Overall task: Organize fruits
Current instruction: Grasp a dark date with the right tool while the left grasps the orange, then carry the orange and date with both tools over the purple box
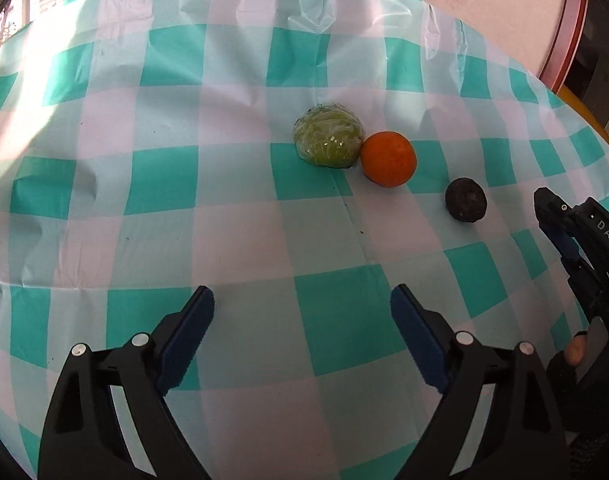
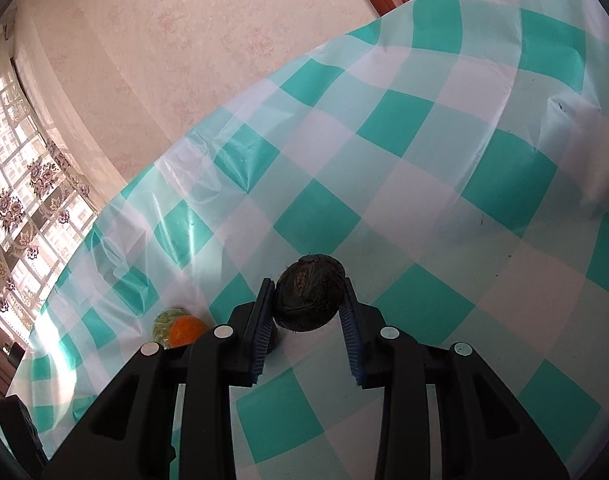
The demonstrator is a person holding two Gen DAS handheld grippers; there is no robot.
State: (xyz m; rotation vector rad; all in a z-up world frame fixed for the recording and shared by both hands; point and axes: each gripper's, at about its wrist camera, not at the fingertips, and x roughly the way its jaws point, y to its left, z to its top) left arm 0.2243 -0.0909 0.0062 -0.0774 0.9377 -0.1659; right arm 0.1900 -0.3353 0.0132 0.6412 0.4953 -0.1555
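Left wrist view: we look along our left gripper [image 1: 302, 308], whose jaws stand wide apart and hold nothing, over a table covered with a green-and-white checked cloth [image 1: 176, 184]. Farther off lie a green fruit in clear wrap [image 1: 328, 137] and an orange [image 1: 389, 159], touching each other; to the right of them, set apart, rests a dark round fruit [image 1: 465, 200]. Our right gripper [image 1: 560, 220] enters at the right edge, near the dark fruit but not reaching it in this view; from this side we cannot tell how it stands. Right wrist view: the dark round fruit [image 2: 309, 298] sits between the two blue pads [image 2: 260, 328] of our right gripper [image 2: 307, 308]. The jaws are partly closed around it, the left pad seeming to touch and the right pad just beside it, so we cannot tell whether a firm hold exists. The orange [image 2: 186, 330] and the wrapped green fruit [image 2: 164, 322] appear far left. We judge the step in hand to be the grasp of the dark fruit; the next move calls for closing fully, lifting, and carrying it left to join the other two.
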